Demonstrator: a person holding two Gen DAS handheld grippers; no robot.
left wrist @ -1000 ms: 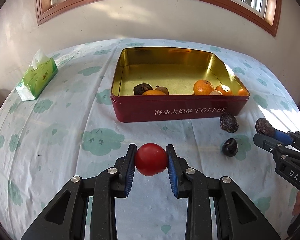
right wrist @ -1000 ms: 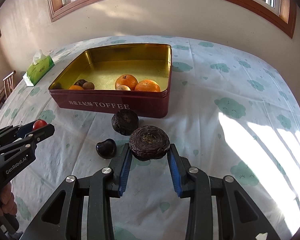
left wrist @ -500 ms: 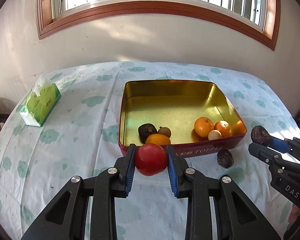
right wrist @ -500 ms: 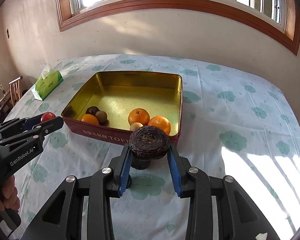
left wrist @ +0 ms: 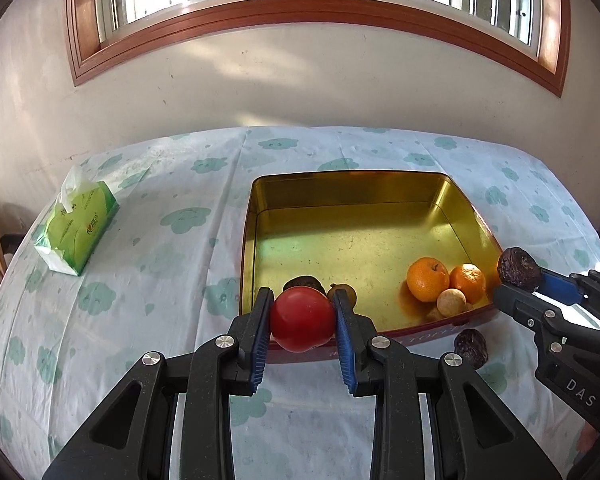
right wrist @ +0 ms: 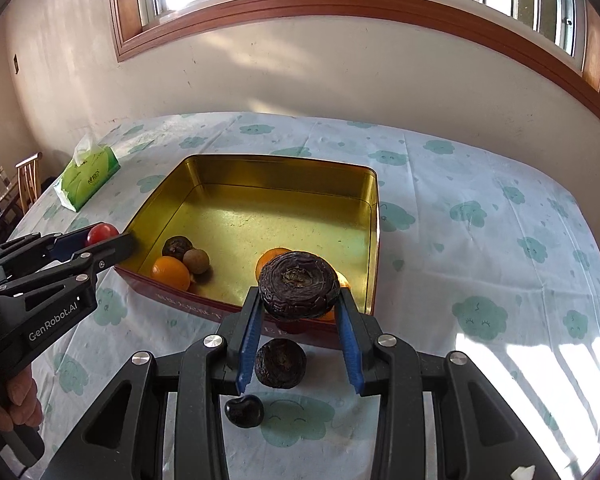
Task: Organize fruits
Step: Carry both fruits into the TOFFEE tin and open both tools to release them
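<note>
Two grippers each carry a fruit, and both have risen and moved forward over the last second, from low over the counter to the near edge of the tin. Nearest in the left wrist view, the left gripper has its blue-padded fingers clamped on a red tomato, which now hangs just above the tin's near left wall. Nearest in the right wrist view, the right gripper has its fingers clamped on a dark wrinkled fruit, held above the near right part of the tin.

Below the right gripper, a second dark wrinkled fruit and a small glossy black fruit lie on the cloud-print counter, outside the tin and just in front of it.

Beyond them sits the red tin with its gold interior. Inside, near the front wall, are a dark fruit, a brown round fruit and an orange on the left, and two more oranges with a small pale fruit on the right. The back half of the tin is bare.

Farthest off, a green tissue pack rests near the counter's left edge, under a wood-framed window.

Judging by the shift, both fruits are about to be released into the tin; two remain to collect.
</note>
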